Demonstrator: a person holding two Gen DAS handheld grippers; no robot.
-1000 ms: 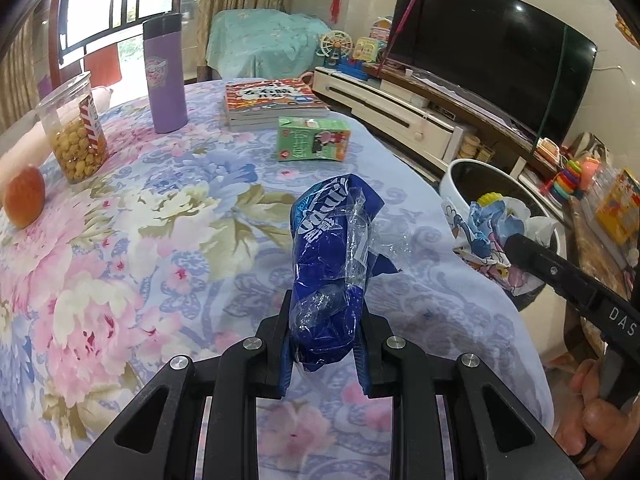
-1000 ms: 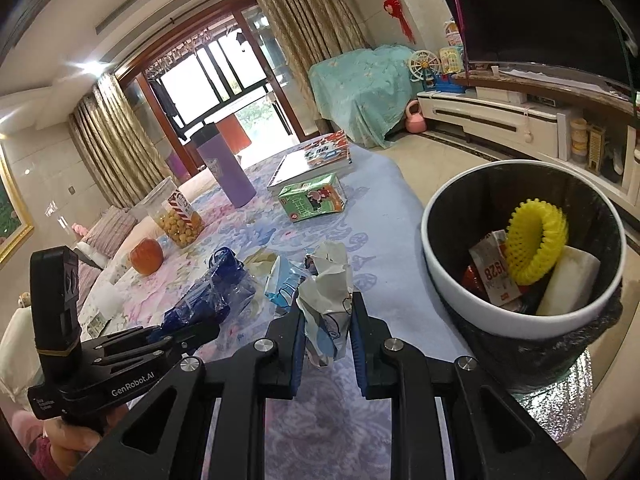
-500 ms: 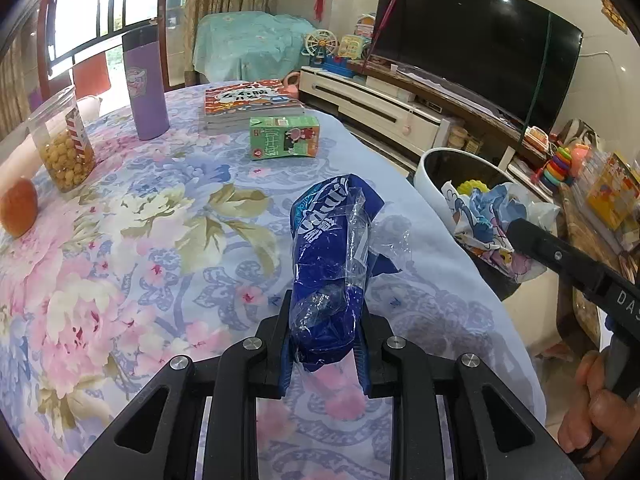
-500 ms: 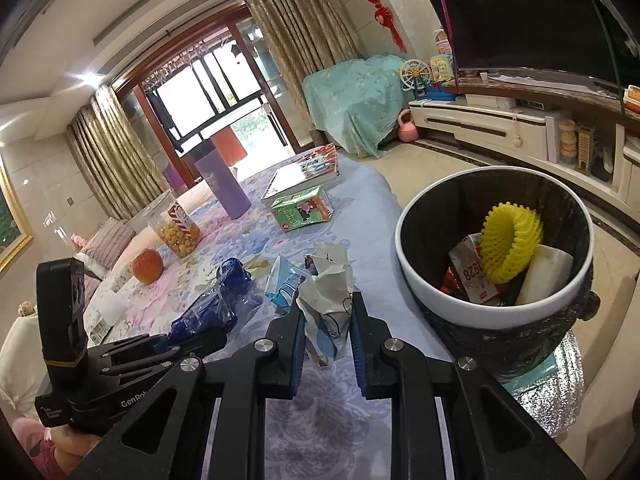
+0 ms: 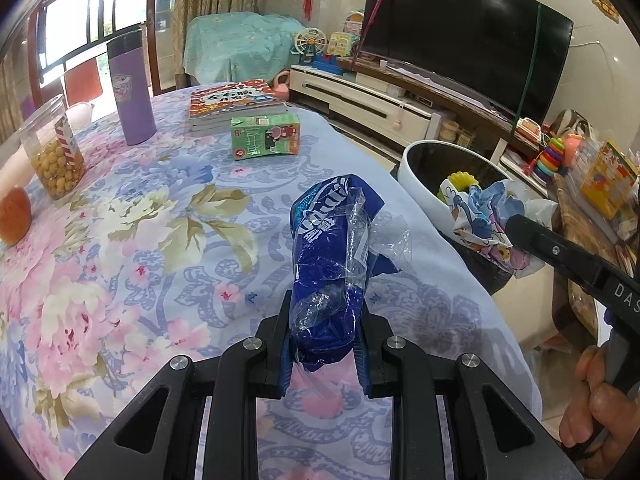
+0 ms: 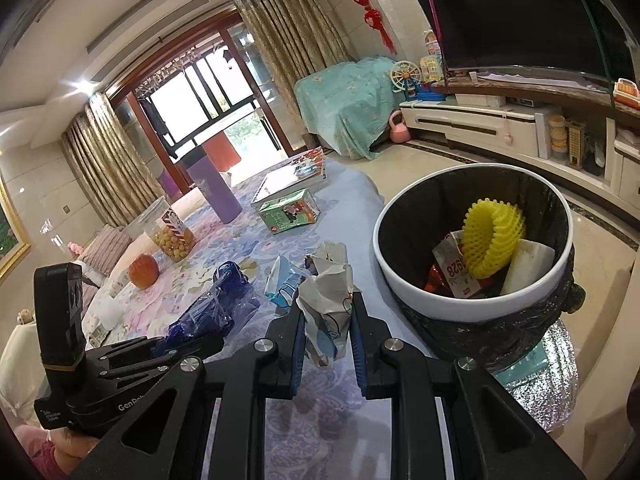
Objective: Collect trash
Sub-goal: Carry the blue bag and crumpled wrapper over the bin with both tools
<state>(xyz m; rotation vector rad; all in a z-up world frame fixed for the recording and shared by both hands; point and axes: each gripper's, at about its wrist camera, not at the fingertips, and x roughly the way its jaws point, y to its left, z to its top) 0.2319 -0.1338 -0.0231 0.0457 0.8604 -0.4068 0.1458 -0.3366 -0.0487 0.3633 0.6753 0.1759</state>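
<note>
My left gripper (image 5: 323,344) is shut on a crumpled blue plastic wrapper (image 5: 336,256) and holds it above the floral tablecloth (image 5: 120,248). My right gripper (image 6: 326,332) is shut on a crumpled white printed wrapper (image 6: 328,292), left of the bin; it also shows in the left wrist view (image 5: 480,220). The white trash bin with a black liner (image 6: 472,300) stands beside the table's edge and holds a yellow foam net (image 6: 492,240), a red-and-white packet and a white piece. The bin's rim shows in the left wrist view (image 5: 412,168). The left gripper with its blue wrapper (image 6: 212,312) shows in the right wrist view.
On the table stand a green carton (image 5: 266,136), a stack of books (image 5: 236,104), a purple tumbler (image 5: 132,92), a jar of yellow snacks (image 5: 52,152) and an orange fruit (image 5: 14,216). A TV (image 5: 460,36) on a low cabinet stands beyond the bin.
Both grippers have moved with their wrappers toward the bin side of the table. The bin now appears larger and closer in the right wrist view.
</note>
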